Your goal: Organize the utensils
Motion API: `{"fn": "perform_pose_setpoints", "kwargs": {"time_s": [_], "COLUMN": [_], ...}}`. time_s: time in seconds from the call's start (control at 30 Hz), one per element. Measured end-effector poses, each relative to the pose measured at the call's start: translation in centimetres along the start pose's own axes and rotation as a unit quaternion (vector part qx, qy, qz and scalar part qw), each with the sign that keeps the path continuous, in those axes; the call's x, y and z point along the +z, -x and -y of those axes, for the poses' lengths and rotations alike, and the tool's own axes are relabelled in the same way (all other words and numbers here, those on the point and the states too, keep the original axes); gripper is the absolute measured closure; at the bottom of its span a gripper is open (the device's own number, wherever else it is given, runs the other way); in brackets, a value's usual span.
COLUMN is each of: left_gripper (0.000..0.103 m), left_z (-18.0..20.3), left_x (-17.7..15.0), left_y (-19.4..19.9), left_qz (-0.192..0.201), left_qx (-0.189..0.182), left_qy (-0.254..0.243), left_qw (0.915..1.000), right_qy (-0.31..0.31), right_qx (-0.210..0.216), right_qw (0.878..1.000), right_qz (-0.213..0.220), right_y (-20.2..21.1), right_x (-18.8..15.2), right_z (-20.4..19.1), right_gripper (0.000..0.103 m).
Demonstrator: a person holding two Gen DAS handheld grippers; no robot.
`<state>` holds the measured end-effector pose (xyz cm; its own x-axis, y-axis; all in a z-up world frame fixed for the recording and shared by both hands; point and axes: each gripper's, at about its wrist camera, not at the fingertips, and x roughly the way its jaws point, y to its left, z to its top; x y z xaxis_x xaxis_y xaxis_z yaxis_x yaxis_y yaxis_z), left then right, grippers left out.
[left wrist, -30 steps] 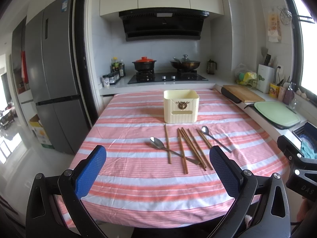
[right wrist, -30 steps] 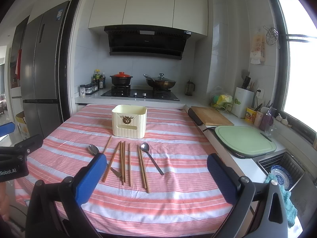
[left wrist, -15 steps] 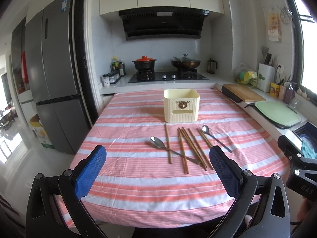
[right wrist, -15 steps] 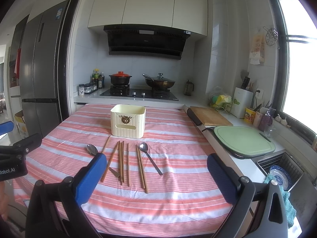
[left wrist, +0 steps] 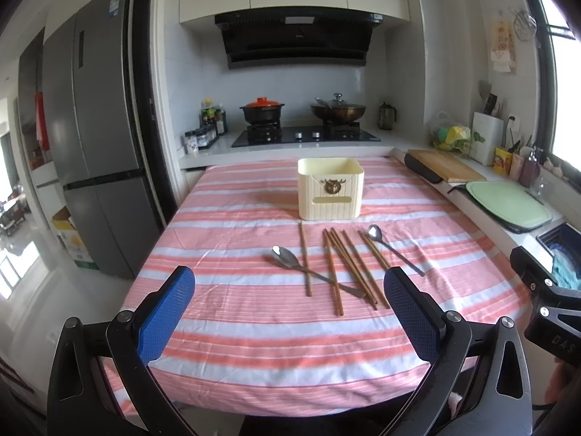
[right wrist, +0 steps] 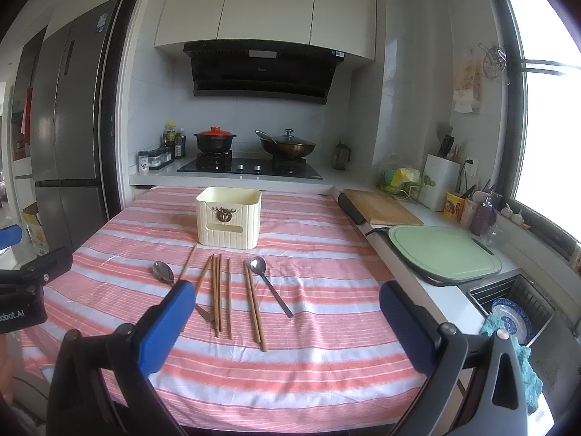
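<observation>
Two spoons and several wooden chopsticks (left wrist: 339,267) spread on striped tablecloth (left wrist: 236,312), just in front of cream utensil box (left wrist: 330,192).

Left spoon (left wrist: 287,256) bowl-end toward the far-left side, handle slanting under some chopsticks. Right spoon (left wrist: 376,232) at the right end of the spread, handle angled toward the near-right. One chopstick (left wrist: 304,258) apart on the left, over the left spoon's handle; the others fanned between the two spoons, some crossing.

Box upright near the table's far middle, open at the top, small emblem on the front face; inside not visible.

Left gripper (left wrist: 288,309) spread wide, nothing between the blue pads (left wrist: 167,312), held above the near table edge, well short of the utensils. Right gripper (right wrist: 283,321) likewise spread wide and empty, over the near side of the table, its left pad (right wrist: 165,327) overlapping the left spoon's handle in view.

Behind the table: stove (right wrist: 250,167) with two pots. Wooden cutting board (right wrist: 381,210) and green board (right wrist: 446,254) on the counter to the right.
</observation>
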<state>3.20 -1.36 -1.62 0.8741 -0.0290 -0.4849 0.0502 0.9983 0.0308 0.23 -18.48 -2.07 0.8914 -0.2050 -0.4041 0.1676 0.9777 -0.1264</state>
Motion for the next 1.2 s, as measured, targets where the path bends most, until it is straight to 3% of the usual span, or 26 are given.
{"fn": "perform_pose_setpoints", "kwargs": {"time_s": [0.93, 1.2], "left_gripper": [0.0, 0.0], "left_z": [1.1, -0.2], "left_x": [0.0, -0.3], "left_y": [-0.9, -3.4], "left_qz": [-0.012, -0.05], "left_qx": [-0.003, 0.004], "left_qy": [-0.002, 0.024], "left_qw": [0.9999, 0.9985], "right_qy": [-0.003, -0.009], "right_qx": [-0.006, -0.008], "right_qw": [1.0, 1.0], "right_qz": [-0.013, -0.02], "right_y": [-0.9, -1.6], "right_x": [-0.2, -0.4], "right_z": [0.1, 0.4], "right_gripper": [0.0, 0.0]}}
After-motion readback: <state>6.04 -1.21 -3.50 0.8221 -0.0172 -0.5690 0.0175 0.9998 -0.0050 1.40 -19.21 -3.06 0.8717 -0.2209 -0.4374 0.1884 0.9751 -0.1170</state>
